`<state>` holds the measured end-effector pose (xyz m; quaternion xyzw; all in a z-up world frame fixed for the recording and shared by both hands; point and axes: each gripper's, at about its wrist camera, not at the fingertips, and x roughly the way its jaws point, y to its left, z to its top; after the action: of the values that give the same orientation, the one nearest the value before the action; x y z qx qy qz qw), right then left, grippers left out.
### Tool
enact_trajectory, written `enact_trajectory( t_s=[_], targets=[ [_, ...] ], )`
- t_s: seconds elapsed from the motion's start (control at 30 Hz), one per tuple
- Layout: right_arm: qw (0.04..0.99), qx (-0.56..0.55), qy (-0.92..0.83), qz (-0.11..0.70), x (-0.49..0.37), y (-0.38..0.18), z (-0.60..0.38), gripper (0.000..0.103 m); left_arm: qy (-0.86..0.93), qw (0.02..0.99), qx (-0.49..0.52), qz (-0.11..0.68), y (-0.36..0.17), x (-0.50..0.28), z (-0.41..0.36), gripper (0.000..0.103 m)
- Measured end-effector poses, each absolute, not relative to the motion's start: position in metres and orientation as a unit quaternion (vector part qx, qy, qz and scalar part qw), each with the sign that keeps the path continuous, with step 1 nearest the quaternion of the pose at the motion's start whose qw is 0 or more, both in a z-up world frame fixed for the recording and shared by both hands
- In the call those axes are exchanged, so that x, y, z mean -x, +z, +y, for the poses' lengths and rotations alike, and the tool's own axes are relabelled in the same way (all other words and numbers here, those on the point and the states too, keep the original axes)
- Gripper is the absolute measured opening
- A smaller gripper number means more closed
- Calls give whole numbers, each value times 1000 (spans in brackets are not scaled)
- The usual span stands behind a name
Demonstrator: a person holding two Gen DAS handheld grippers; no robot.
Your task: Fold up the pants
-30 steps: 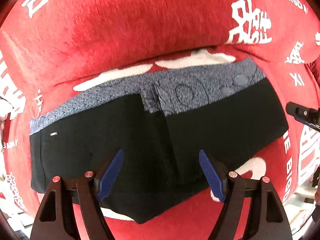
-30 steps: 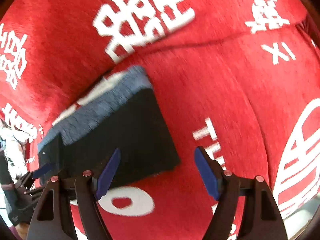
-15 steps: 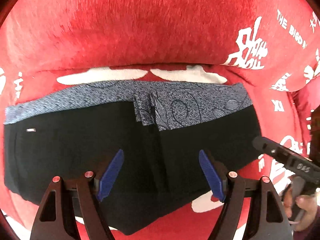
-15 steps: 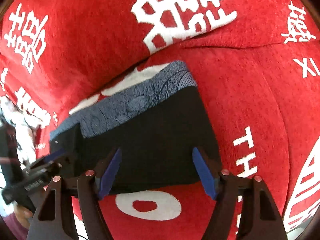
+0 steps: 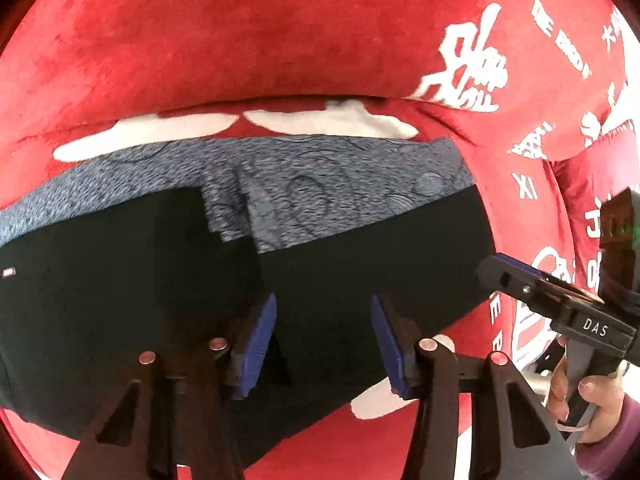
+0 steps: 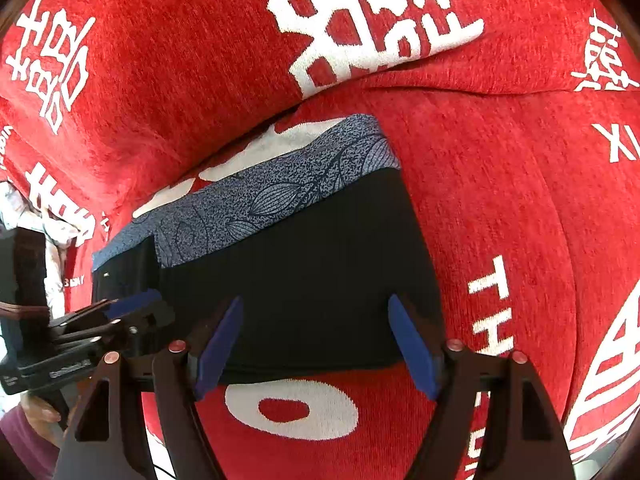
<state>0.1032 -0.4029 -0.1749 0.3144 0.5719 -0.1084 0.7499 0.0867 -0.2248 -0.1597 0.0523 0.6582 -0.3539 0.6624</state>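
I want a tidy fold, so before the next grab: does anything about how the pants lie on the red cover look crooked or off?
Yes. The pants are folded unevenly: near the middle of the grey patterned waistband, the overlapping layers meet in a stepped, offset edge rather than lining up. Otherwise they lie flat on the red cover, with nothing torn or spilled.

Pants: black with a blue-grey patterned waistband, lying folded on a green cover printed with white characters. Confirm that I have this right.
One thing is wrong: the cover is red, not green, as the right wrist view shows plainly. The rest stands: the pants are black with a blue-grey patterned waistband, and they lie folded on that cover with its white characters.
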Motion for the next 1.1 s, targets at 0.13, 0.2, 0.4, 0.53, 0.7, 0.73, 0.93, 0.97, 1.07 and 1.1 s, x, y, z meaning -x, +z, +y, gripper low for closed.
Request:
enact_trajectory(
  t_s=[0.13,0.2,0.4,0.53,0.7,0.73,0.93,0.97,1.07,1.1],
  targets=[
    [751,-316,-107,570,-102,-174,-404,78,-343,657,-50,670,-168,-91,-219,52],
    [751,-316,-107,570,-101,-174,-404,78,-342,656,-51,671,-170,-90,-219,52],
    [753,-312,-113,568,-100,-168,-404,79,-374,647,-29,664,-160,-82,-227,22],
    [764,-300,-94,564,-105,-157,-394,76,-352,666,-67,654,-160,-75,-221,15],
    [760,-301,-42,575,-121,-164,-369,74,-338,662,-48,667,-169,-76,-202,15],
    [747,-309,-33,588,-126,-176,-362,74,-332,667,-57,665,-167,-75,-203,15],
    [738,-286,-35,610,-128,-188,-343,77,-280,696,-105,652,-156,-70,-205,68],
    [737,-287,-34,611,-126,-188,-343,77,-274,703,-103,648,-153,-71,-202,78],
    [733,-291,-31,613,-125,-188,-346,77,-254,713,-101,645,-150,-74,-192,83],
    [732,-293,-32,614,-126,-188,-348,77,-245,713,-100,649,-151,-75,-188,94]
  ],
)
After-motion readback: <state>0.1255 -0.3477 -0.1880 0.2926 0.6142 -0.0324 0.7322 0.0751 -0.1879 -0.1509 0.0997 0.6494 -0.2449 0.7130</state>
